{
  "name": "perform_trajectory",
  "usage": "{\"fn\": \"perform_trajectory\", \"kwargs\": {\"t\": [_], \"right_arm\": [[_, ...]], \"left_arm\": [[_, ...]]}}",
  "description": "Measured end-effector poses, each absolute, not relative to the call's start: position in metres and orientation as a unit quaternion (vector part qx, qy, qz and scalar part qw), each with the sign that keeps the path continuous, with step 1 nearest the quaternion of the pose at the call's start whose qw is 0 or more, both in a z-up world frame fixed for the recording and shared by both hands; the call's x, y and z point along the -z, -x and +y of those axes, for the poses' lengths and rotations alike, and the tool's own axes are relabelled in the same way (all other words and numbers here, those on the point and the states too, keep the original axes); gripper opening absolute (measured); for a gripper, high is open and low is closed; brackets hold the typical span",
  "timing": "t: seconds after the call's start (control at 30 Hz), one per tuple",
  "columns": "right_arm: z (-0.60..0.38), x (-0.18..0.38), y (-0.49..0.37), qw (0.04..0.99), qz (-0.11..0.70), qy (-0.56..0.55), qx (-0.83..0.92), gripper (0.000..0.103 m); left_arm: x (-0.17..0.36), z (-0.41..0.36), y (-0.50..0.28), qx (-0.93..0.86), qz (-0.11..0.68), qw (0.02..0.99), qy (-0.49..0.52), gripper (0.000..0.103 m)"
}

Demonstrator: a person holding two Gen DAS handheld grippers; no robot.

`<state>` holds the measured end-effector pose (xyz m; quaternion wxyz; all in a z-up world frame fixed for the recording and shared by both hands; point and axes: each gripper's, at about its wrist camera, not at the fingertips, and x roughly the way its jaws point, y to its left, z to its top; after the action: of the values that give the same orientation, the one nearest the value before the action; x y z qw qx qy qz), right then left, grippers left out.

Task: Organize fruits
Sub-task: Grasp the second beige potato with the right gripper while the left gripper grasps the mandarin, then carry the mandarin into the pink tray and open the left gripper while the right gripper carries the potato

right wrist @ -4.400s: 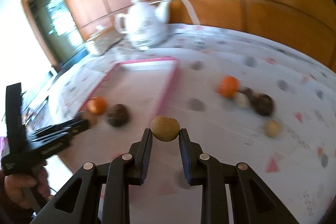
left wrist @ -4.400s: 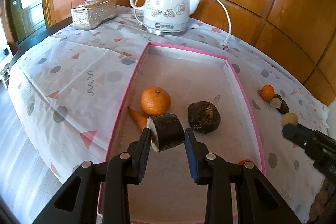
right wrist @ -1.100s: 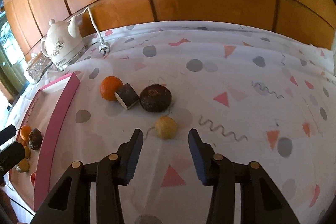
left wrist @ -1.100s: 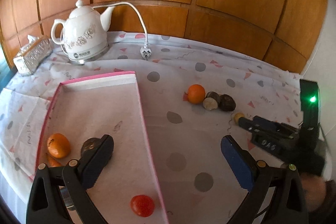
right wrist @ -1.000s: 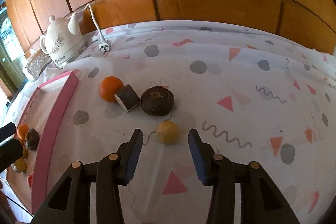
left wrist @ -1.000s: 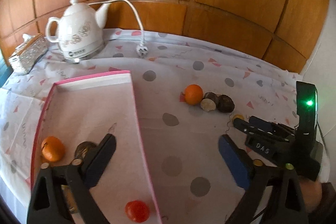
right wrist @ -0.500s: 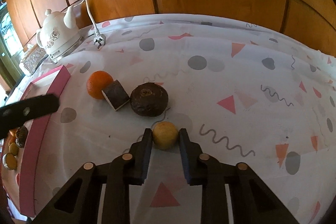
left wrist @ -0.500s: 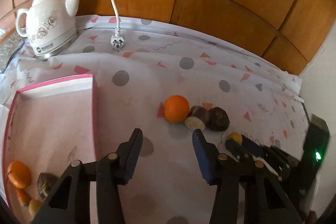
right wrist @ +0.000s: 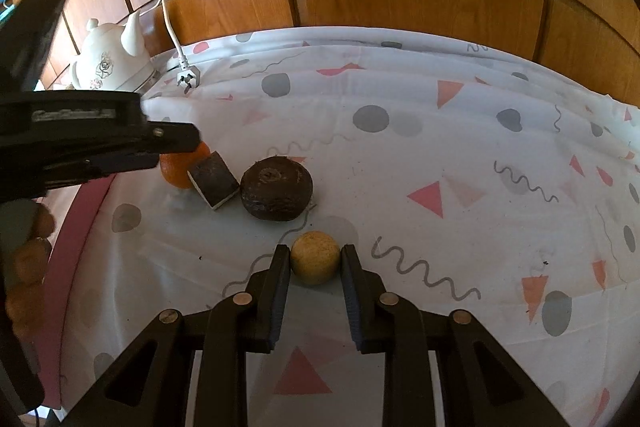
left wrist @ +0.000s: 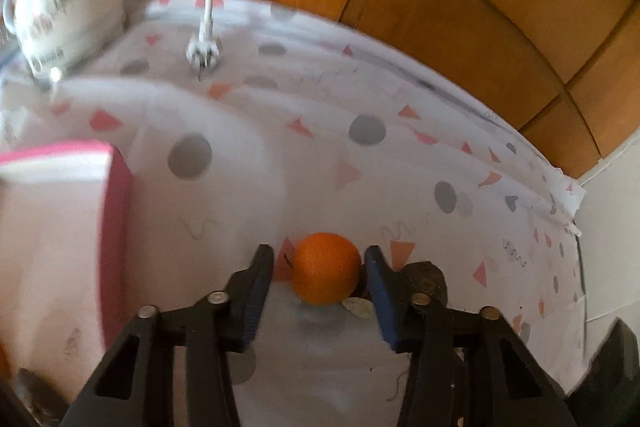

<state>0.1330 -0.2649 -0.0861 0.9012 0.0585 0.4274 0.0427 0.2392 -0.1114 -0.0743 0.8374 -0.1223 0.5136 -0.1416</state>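
Observation:
An orange (left wrist: 325, 268) sits on the patterned cloth between the fingers of my left gripper (left wrist: 320, 267), whose jaws stand around it with small gaps. In the right wrist view the orange (right wrist: 181, 171) is partly hidden by the left gripper (right wrist: 176, 141). My right gripper (right wrist: 315, 263) is shut on a small yellow round fruit (right wrist: 315, 263) resting on the cloth. A dark cut piece (right wrist: 213, 179) and a dark brown round fruit (right wrist: 277, 188) lie beside the orange.
A pink-rimmed tray (left wrist: 116, 211) lies at the left, holding fruits that show blurred at its near end (right wrist: 30, 259). A white kettle (right wrist: 112, 63) with cord and plug (right wrist: 186, 77) stands at the back left. Wooden panels back the table.
My left gripper moved forward to the orange and narrowed around it. My right gripper closed on the yellow fruit half a second ago and still holds it.

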Motion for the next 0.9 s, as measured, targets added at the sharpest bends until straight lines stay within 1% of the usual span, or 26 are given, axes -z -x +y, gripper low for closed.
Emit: {"fn": "perform_trajectory", "kwargs": {"t": [0.1,0.27,0.57,0.9], "right_arm": [[-0.266,0.086,-0.133,0.9,0.429,-0.059,-0.044,0.026],[-0.265,0.086,-0.135,0.899,0.431,-0.057,-0.045,0.026],[-0.264,0.086,-0.134,0.899,0.433,-0.054,-0.044,0.026],[-0.267,0.085,-0.111,0.892,0.444,-0.075,-0.045,0.026]], "left_arm": [[0.078,-0.108,-0.238,0.145,0.514,0.834,0.137,0.036],[0.075,-0.099,-0.225,0.145,0.515,0.832,0.145,0.036],[0.058,-0.093,-0.178,0.149,0.489,0.855,0.086,0.036],[0.058,-0.097,-0.128,0.162,0.482,0.86,0.044,0.036]]}}
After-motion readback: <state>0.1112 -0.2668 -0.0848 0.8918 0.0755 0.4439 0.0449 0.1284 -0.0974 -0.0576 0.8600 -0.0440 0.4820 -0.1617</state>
